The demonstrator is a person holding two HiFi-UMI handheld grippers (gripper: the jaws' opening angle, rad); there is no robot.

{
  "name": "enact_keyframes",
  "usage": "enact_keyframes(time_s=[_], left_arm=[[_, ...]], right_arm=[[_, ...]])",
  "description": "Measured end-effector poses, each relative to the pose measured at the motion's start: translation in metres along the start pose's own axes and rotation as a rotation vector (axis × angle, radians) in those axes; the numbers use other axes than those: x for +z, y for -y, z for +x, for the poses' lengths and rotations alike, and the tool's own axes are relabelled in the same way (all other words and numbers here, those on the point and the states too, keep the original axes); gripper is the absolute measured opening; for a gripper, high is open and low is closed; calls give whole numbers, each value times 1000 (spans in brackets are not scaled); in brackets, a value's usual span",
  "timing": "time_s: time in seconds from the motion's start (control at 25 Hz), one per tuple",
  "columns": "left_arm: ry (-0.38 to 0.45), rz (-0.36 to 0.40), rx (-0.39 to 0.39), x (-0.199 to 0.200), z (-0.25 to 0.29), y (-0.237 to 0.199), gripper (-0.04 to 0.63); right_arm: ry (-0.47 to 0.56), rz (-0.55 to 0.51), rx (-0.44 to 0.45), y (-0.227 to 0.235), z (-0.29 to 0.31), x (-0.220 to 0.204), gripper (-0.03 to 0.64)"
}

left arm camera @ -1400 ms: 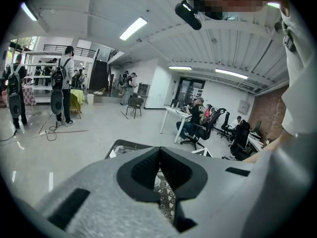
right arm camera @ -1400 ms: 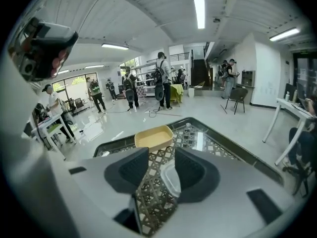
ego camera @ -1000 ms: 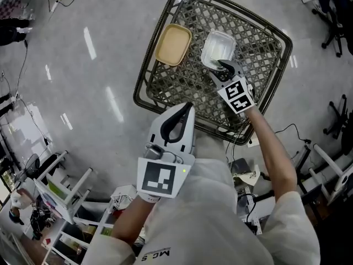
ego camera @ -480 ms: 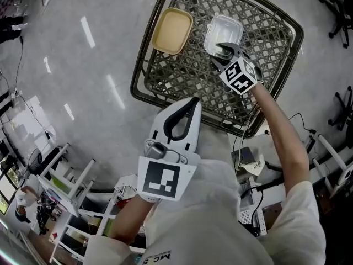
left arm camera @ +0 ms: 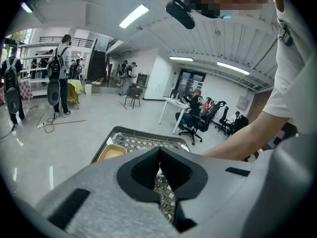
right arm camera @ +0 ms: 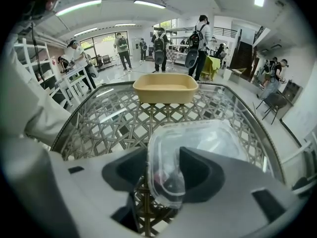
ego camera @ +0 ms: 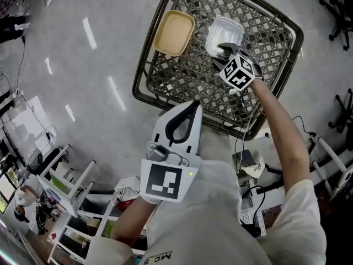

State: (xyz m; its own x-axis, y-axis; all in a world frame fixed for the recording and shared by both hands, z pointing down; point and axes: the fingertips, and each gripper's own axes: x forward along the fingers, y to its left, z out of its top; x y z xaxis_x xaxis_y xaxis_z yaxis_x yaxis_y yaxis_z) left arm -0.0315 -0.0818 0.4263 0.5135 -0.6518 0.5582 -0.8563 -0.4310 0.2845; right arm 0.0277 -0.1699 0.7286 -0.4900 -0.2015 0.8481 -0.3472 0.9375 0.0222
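A clear plastic container [ego camera: 225, 32] and a shallow yellow tray [ego camera: 174, 33] lie on a lattice-topped table [ego camera: 187, 76]. My right gripper [ego camera: 225, 48] reaches over the table, open. In the right gripper view the container's [right arm camera: 198, 143] near corner sits between the open jaws of this gripper [right arm camera: 163, 175], with the yellow tray [right arm camera: 165, 88] beyond it. My left gripper [ego camera: 190, 105] is shut and empty, held close to my body over the table's near edge. The left gripper view looks past its closed pads [left arm camera: 159, 152] at the table [left arm camera: 143, 142] and tray [left arm camera: 111, 152].
White shelving racks [ego camera: 60, 186] stand on the grey floor at the lower left. Office chairs [ego camera: 339, 4] and cables lie to the right of the table. People with backpacks [right arm camera: 198, 38] stand far off; seated people work at desks [left arm camera: 195, 118].
My right gripper has moved forward over the table until the clear container's corner came between its jaws. The left gripper tipped slightly down, and its view now shows the table and tray.
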Motion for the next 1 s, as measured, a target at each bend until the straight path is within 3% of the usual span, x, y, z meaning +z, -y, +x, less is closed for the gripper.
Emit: enact_keyframes(time_s=[0.2, 0.24, 0.28, 0.32, 1.0], left_arm=[[7, -7, 6, 0, -1, 1, 25], [9, -9, 6, 0, -1, 0, 25], [9, -11, 8, -2, -1, -1, 25], [8, -14, 11, -3, -1, -1, 25], [10, -13, 18, -4, -4, 1, 26]], right_arm=[[-49, -15, 8, -2, -1, 1, 187], [-62, -36, 12, -5, 0, 1, 160], [-69, -60, 13, -9, 1, 2, 86], [-72, -78, 11, -12, 2, 2, 77], [-62, -42, -50, -13, -4, -5, 68]])
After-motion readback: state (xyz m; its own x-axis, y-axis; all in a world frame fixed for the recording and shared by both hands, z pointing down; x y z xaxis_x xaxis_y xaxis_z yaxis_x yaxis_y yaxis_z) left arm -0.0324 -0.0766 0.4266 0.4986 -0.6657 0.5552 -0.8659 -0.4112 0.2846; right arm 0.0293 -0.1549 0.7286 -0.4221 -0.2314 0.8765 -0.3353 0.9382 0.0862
